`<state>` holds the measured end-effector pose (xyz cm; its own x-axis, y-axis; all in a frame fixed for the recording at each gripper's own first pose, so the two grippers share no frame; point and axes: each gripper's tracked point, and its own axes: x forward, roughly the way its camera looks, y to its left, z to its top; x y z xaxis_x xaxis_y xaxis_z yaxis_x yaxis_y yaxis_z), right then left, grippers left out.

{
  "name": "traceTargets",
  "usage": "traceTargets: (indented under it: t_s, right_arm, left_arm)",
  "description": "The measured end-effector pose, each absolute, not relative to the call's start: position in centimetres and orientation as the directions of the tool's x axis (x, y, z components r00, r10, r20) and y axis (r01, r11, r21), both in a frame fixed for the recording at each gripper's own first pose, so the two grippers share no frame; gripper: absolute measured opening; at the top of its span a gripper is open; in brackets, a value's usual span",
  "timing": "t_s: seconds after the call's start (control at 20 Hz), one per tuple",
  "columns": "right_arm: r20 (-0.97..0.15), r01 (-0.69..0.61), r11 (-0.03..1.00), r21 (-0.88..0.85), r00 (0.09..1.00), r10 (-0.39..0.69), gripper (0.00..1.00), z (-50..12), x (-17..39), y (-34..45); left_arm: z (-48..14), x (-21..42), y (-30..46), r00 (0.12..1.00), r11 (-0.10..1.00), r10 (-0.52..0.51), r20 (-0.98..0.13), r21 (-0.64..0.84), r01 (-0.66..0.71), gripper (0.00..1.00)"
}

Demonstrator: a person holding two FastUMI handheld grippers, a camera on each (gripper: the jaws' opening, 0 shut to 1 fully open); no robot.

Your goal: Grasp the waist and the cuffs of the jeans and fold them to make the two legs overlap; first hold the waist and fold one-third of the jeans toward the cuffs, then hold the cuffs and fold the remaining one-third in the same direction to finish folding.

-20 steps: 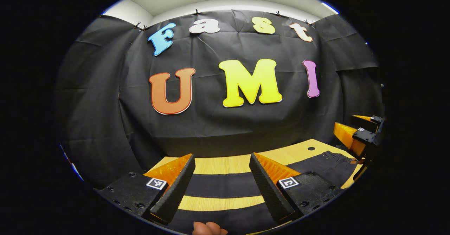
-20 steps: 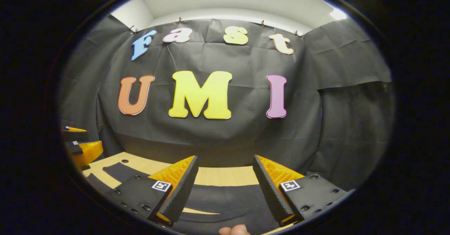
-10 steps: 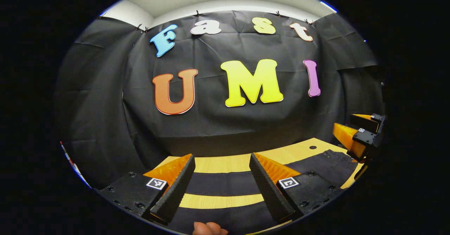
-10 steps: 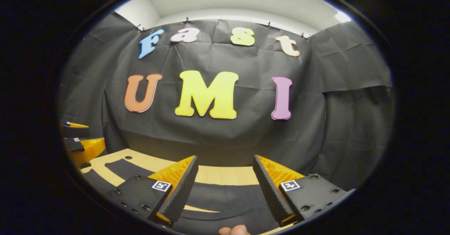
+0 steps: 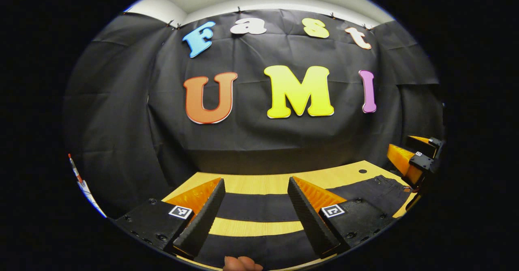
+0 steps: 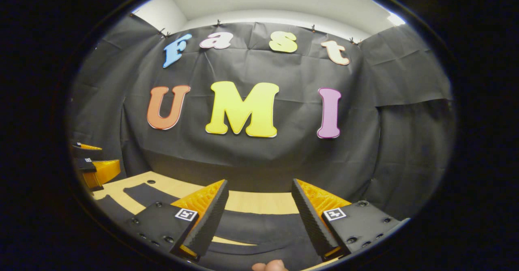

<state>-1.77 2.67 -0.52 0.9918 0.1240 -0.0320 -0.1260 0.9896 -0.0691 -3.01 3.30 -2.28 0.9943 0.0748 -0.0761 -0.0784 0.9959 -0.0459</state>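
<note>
- The jeans (image 5: 255,206) are dark and lie flat on the wooden table (image 5: 275,182), the two legs spread apart with a strip of bare wood between them.
- In the left gripper view, the left gripper (image 5: 256,212) hangs just above the legs, its jaws wide apart and holding nothing.
- Between its fingers, one leg crosses as a dark band, then the wood strip, then the second leg nearer the camera.
- A fingertip (image 5: 242,263) of the holding hand shows at the bottom edge, below the near leg.
- To the right of the legs in that view the cloth widens into the jeans' upper part, where seams and a pocket show; the waist lies at the far right end.
- The right gripper (image 5: 413,161) shows there at the right edge, above the waist end of the jeans; whether it touches the cloth cannot be told from here.
- In the right gripper view, the right gripper (image 6: 259,216) also stands released, jaws wide, nothing between them.
- Under it lies the jeans' (image 6: 259,230) dark cloth, with a curved seam or edge and a sliver of table (image 6: 259,202) showing.
- The left gripper (image 6: 95,169) sits at the left edge of that view, beyond where the legs run off along the table.
- A small dark hole (image 5: 362,171) marks the table behind the jeans' upper part.
</note>
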Motion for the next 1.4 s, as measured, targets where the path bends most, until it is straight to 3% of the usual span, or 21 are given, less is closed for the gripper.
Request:
traceTargets:
  t_s: [0.2, 0.35, 0.55, 0.65, 0.75, 1.1, 1.4]
  right_arm:
    - [-0.044, -0.120, 0.988, -0.100, 0.992, 0.116, 0.95, -0.5, -1.3, 1.4]
    - [-0.056, -0.084, 0.990, -0.116, 0.995, 0.077, 0.95, -0.3, -1.2, -1.0]
    - [-0.066, -0.025, 0.985, -0.172, 0.998, 0.014, 0.95, -0.6, -0.8, -4.5]
    - [-0.087, 0.010, 0.984, -0.178, 0.996, -0.026, 0.95, -1.0, -0.6, -6.5]
    - [-0.103, 0.052, 0.981, -0.186, 0.992, -0.072, 0.95, -1.2, -0.5, -8.7]
    - [-0.126, 0.202, 0.955, -0.218, 0.964, -0.233, 0.95, -1.6, -0.4, -16.0]
    - [-0.124, 0.346, 0.909, -0.232, 0.916, -0.381, 0.99, -1.2, -0.5, -23.1]
  left_arm:
    - [-6.6, -4.9, 6.6, 0.955, 0.937, 0.106, -0.276, -0.293, -0.189, 1.00]
    - [-11.5, -7.5, 11.5, 0.883, 0.802, 0.126, -0.453, -0.477, -0.359, 1.00]
    - [-21.0, -12.8, 16.8, 0.681, 0.487, 0.090, -0.727, -0.564, -0.667, 0.99]
    - [-23.5, -14.5, 16.7, 0.624, 0.270, 0.017, -0.781, -0.597, -0.755, 0.99]
    - [-24.7, -15.4, 16.5, 0.582, 0.154, -0.010, -0.813, -0.577, -0.802, 0.99]
    - [-27.1, -15.2, 18.1, 0.476, 0.086, -0.015, -0.879, -0.475, -0.876, 0.99]
    - [-27.8, -13.8, 19.2, 0.462, 0.093, -0.023, -0.887, -0.462, -0.882, 0.99]
